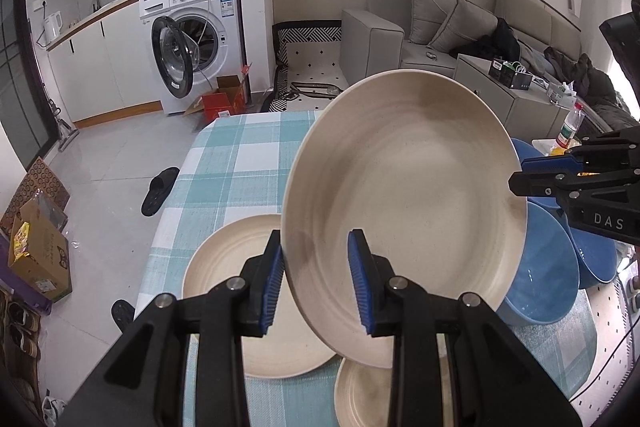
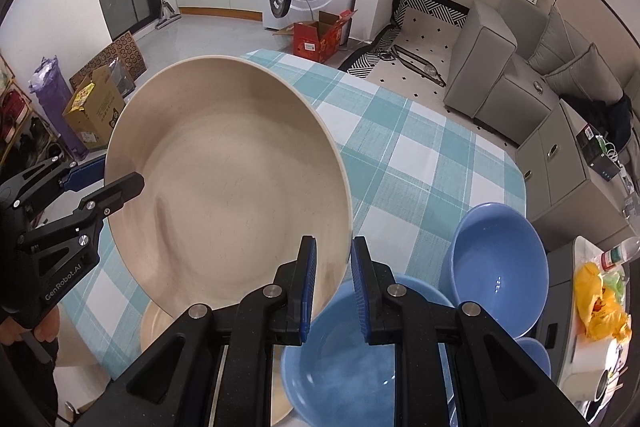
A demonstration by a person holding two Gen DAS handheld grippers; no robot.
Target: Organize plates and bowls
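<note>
A large cream plate [image 1: 404, 195] [image 2: 224, 187] hangs tilted above the checked table [image 1: 240, 163] [image 2: 400, 155], held by both grippers. My left gripper [image 1: 316, 247] [image 2: 120, 175] is shut on the plate's left rim. My right gripper [image 2: 334, 247] [image 1: 520, 173] is shut on the opposite rim. Two more cream plates [image 1: 224, 267] [image 1: 368, 395] lie on the table beneath, partly hidden; one of them [image 2: 160, 323] shows in the right wrist view. Blue bowls [image 2: 344, 359] [image 2: 496, 267] [image 1: 544, 267] stand on the table's right side.
A washing machine [image 1: 200, 39] with its door open and a red box [image 2: 320, 35] stand beyond the table's far end. A grey sofa [image 1: 440, 23] and cabinet [image 2: 560, 163] flank the right side. Slippers [image 1: 160, 189] and cardboard boxes [image 1: 40, 259] lie on the floor at left.
</note>
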